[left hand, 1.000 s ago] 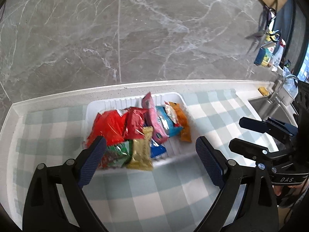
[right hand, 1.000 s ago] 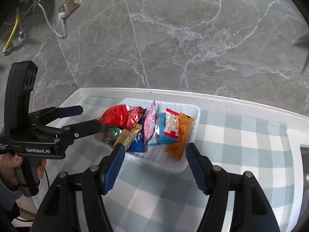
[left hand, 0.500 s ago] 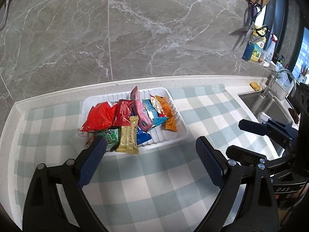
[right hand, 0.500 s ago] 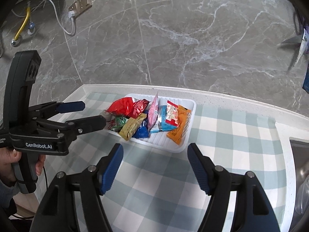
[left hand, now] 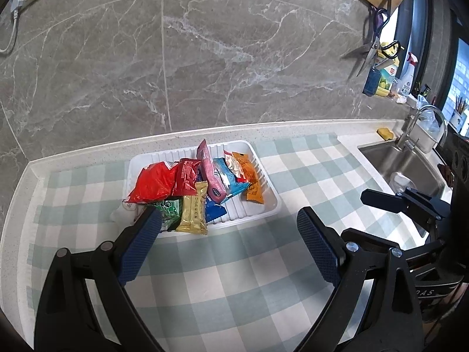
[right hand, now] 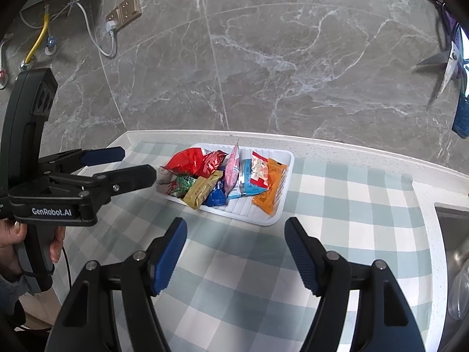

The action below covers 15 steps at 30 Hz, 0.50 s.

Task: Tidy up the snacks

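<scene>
One white tray [left hand: 265,202], roughly nine snack packets [left hand: 193,211], partly overlapping, two grippers [left hand: 228,248], one sink [left hand: 410,167]

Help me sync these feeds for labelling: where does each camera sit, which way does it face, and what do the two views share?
Left wrist: sits on the left gripper, facing forward and down over the checked cloth toward the white tray and marble wall; its own open fingers show, with the right gripper at right.
Right wrist: sits on the right gripper, facing the same tray from its right; own open fingers show, plus the left gripper and the holding hand.
Shared: tray, snack packets, cloth, wall.
</scene>
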### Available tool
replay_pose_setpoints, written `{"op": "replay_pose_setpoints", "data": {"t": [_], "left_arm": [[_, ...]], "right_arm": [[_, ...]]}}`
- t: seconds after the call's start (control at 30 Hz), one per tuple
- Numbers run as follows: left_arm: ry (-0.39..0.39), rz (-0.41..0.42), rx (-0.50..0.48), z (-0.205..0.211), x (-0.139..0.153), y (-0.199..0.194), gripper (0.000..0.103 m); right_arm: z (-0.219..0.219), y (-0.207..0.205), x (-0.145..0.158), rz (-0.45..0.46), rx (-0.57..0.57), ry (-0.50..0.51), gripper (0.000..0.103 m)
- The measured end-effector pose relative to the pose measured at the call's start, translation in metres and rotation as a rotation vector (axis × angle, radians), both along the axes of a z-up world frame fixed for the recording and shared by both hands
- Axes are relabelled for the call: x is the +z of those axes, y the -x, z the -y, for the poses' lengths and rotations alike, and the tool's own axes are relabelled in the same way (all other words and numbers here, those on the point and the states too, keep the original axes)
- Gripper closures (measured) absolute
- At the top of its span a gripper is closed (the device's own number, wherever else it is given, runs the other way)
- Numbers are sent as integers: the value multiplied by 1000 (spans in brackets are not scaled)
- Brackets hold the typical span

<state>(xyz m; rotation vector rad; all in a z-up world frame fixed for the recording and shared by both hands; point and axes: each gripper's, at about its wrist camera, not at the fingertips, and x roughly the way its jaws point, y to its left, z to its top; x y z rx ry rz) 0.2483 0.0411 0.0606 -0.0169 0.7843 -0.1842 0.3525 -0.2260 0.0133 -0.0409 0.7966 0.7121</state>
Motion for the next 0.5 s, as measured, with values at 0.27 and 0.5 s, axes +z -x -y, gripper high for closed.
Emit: {"op": "replay_pose_setpoints", "data": {"t": [0.27, 0.5], "left_arm": [[-25, 22, 13, 4, 5, 3, 9], [-26, 93, 47, 1, 18, 10, 9]], "right_arm": [[4, 5, 0, -1, 1, -4, 31], [7, 4, -2, -5, 3, -10, 31]]}}
